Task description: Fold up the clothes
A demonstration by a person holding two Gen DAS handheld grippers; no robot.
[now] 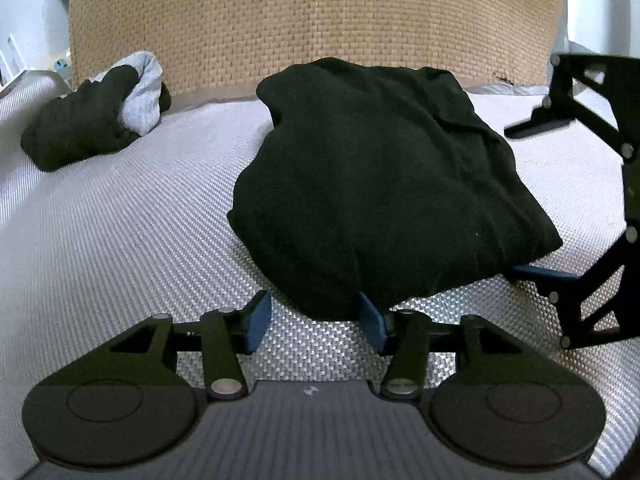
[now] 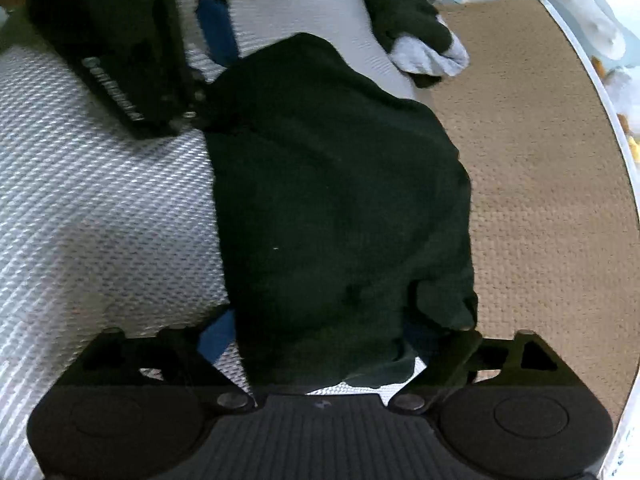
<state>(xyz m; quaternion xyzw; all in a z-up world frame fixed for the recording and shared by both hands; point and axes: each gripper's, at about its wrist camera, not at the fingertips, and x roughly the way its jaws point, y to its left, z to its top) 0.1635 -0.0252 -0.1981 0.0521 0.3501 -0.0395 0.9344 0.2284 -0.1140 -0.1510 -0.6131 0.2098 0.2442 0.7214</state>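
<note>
Right wrist view: black garment point(image 2: 340, 200) bears no legible label

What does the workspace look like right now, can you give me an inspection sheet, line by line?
Surface: grey woven cover, tan woven mat behind it.
Job's things: folded black garment on the cover.
Clutter: black and grey clothes bundle at the far left.
Grippers: left gripper open at the garment's near edge; right gripper open around another edge.
Cables: nothing seen.
Surroundings: pale, blurred objects beyond the mat.
</note>
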